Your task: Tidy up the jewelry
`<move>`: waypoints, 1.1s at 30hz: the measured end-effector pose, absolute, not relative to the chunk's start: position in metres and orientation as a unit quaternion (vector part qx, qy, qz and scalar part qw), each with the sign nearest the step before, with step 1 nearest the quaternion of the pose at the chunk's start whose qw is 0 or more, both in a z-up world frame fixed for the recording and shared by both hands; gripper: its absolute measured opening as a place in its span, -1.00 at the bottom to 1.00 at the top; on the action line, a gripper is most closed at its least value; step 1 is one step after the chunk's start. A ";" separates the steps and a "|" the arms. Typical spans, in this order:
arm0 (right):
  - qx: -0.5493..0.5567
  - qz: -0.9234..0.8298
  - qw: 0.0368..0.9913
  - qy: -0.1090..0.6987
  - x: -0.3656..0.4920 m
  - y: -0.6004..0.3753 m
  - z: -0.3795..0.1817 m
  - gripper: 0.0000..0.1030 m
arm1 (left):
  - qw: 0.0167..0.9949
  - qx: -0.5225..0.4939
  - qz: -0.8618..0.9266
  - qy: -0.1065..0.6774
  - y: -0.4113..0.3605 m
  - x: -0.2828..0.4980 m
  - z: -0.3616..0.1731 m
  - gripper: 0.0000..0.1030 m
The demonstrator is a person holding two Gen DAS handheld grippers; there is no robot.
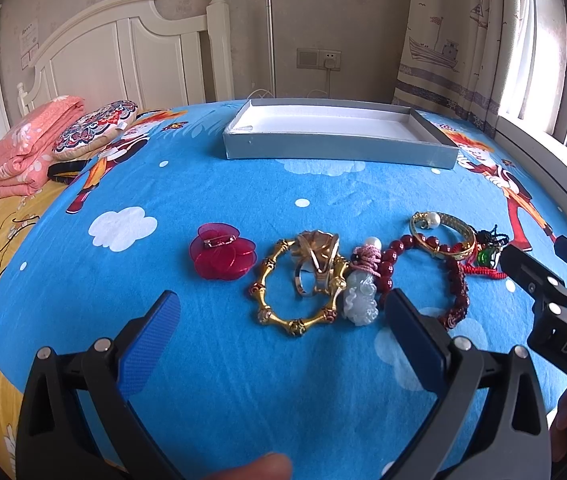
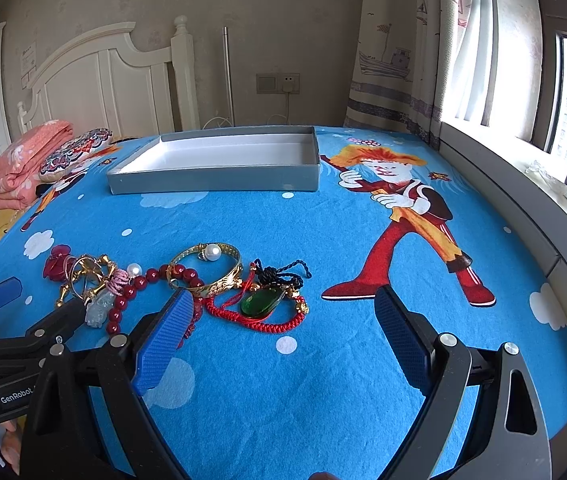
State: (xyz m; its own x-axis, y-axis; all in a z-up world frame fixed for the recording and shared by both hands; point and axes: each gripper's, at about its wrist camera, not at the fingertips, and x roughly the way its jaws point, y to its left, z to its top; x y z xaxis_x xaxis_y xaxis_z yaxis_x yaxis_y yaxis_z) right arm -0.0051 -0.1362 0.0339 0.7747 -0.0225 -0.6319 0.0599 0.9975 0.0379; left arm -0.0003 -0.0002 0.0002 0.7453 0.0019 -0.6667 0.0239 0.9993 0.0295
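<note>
Right now both my grippers, left [image 1: 279,344] and right [image 2: 283,340], hover with fingers spread wide, holding nothing. One shallow grey cardboard box with a white lining [image 1: 339,148] sits on the blue cartoon-print bedsheet [image 1: 243,200]. Nearer me than the box, I count one red petal brooch [image 1: 221,256], two gold bangles: a bamboo-jointed one [image 1: 297,286] just ahead of my left fingers and a pearl-tipped one [image 2: 207,270], one dark-red bead bracelet [image 1: 455,280], one pale jade pendant [image 1: 359,300] and one green teardrop pendant on red cord [image 2: 261,302] just ahead of my right gripper's left finger.

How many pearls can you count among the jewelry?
2. One pearl sits on the gold bangle; another tops the pink cord by the jade pendant. More may hide.
</note>
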 end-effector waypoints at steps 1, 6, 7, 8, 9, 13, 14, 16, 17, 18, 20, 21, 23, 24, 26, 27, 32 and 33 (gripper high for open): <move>0.028 -0.022 0.942 0.335 -0.004 -0.136 0.035 0.67 | 0.934 0.018 -0.006 0.357 0.000 0.000 0.000 0.92; 0.028 -0.022 0.941 0.335 -0.004 -0.135 0.034 0.67 | 0.934 0.018 -0.006 0.357 0.000 0.000 0.000 0.92; 0.028 -0.022 0.941 0.335 -0.004 -0.135 0.034 0.67 | 0.934 0.018 -0.006 0.357 0.000 0.000 0.000 0.92; 0.028 -0.022 0.942 0.335 -0.004 -0.135 0.034 0.67 | 0.934 0.018 -0.007 0.357 0.000 0.000 0.000 0.92; 0.027 -0.022 0.941 0.335 -0.004 -0.135 0.034 0.67 | 0.934 0.018 -0.006 0.357 0.000 0.000 0.000 0.92; 0.027 -0.022 0.942 0.335 -0.004 -0.135 0.034 0.67 | 0.934 0.018 -0.006 0.357 0.000 0.000 0.000 0.92; 0.027 -0.022 0.942 0.335 -0.004 -0.135 0.034 0.67 | 0.934 0.018 -0.006 0.357 0.000 0.000 0.000 0.92; 0.027 -0.022 0.941 0.336 -0.004 -0.135 0.034 0.67 | 0.934 0.018 -0.006 0.357 0.000 0.000 0.000 0.92; 0.027 -0.022 0.941 0.335 -0.005 -0.135 0.034 0.67 | 0.934 0.018 -0.006 0.357 0.000 0.000 0.001 0.92; 0.027 -0.022 0.942 0.335 -0.005 -0.135 0.034 0.67 | 0.934 0.018 -0.006 0.357 0.000 -0.001 0.001 0.92; 0.027 -0.022 0.942 0.335 -0.005 -0.135 0.033 0.67 | 0.934 0.018 -0.006 0.358 0.000 0.000 0.000 0.92; 0.027 -0.022 0.942 0.335 -0.005 -0.135 0.034 0.67 | 0.933 0.018 -0.006 0.358 0.000 0.000 0.001 0.92; 0.028 -0.022 0.942 0.335 -0.005 -0.135 0.035 0.67 | 0.934 0.018 -0.006 0.357 0.000 -0.001 0.001 0.92; 0.027 -0.022 0.942 0.335 -0.005 -0.135 0.034 0.67 | 0.934 0.018 -0.006 0.357 0.000 -0.001 0.001 0.92; 0.027 -0.022 0.941 0.335 -0.005 -0.135 0.035 0.67 | 0.934 0.018 -0.006 0.358 0.000 -0.001 0.001 0.92; 0.027 -0.022 0.942 0.335 -0.006 -0.136 0.035 0.67 | 0.933 0.017 -0.006 0.358 0.001 -0.001 0.002 0.92; 0.027 -0.022 0.942 0.335 -0.004 -0.135 0.034 0.67 | 0.934 0.018 -0.006 0.358 0.001 -0.002 0.003 0.92; 0.028 -0.022 0.942 0.335 -0.004 -0.135 0.034 0.67 | 0.933 0.017 -0.006 0.358 0.001 -0.001 0.003 0.92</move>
State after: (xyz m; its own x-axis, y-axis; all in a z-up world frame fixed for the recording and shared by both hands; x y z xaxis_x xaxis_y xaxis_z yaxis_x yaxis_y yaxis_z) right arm -0.0042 -0.1354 0.0340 0.7747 -0.0231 -0.6319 0.0601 0.9975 0.0371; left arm -0.0013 0.0014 0.0028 0.7434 0.0007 -0.6689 0.0239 0.9993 0.0276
